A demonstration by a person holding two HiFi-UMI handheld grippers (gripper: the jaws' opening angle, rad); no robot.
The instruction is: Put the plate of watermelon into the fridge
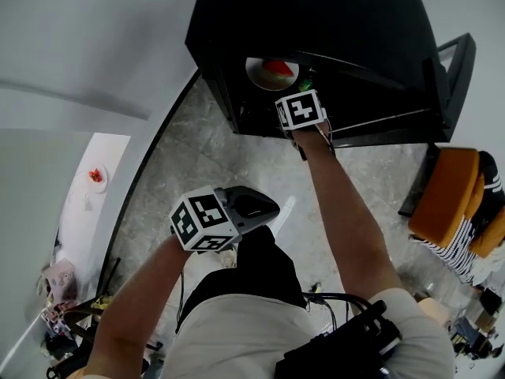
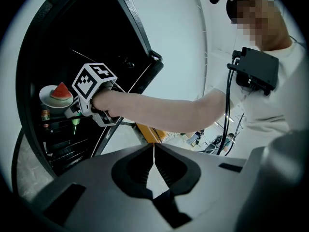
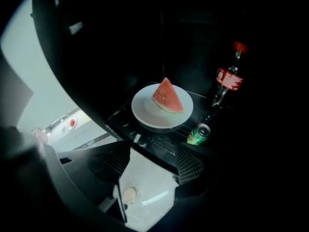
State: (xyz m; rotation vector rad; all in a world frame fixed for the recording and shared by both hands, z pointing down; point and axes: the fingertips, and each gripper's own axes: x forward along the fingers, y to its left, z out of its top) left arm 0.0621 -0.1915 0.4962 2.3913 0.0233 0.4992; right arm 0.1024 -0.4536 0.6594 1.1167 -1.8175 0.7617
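Observation:
A white plate (image 1: 267, 76) with a red watermelon wedge (image 1: 278, 68) rests on a wire shelf inside the open black fridge (image 1: 331, 14). My right gripper (image 1: 294, 91) is at the fridge's mouth, just short of the plate. In the right gripper view the plate (image 3: 145, 111) and wedge (image 3: 168, 96) lie ahead of my open right gripper (image 3: 152, 162), with nothing between its fingers. My left gripper (image 1: 268, 208) hangs back near my body, jaws shut and empty. The left gripper view shows my left gripper (image 2: 153, 154) facing the plate (image 2: 47, 98) and the right gripper (image 2: 73, 113).
A cola bottle (image 3: 226, 84) and a green can (image 3: 198, 134) stand beside the plate on the shelf. The fridge door (image 1: 456, 63) swings open to the right. An orange seat (image 1: 447, 197) is at the right. A white counter (image 1: 91, 204) runs along the left.

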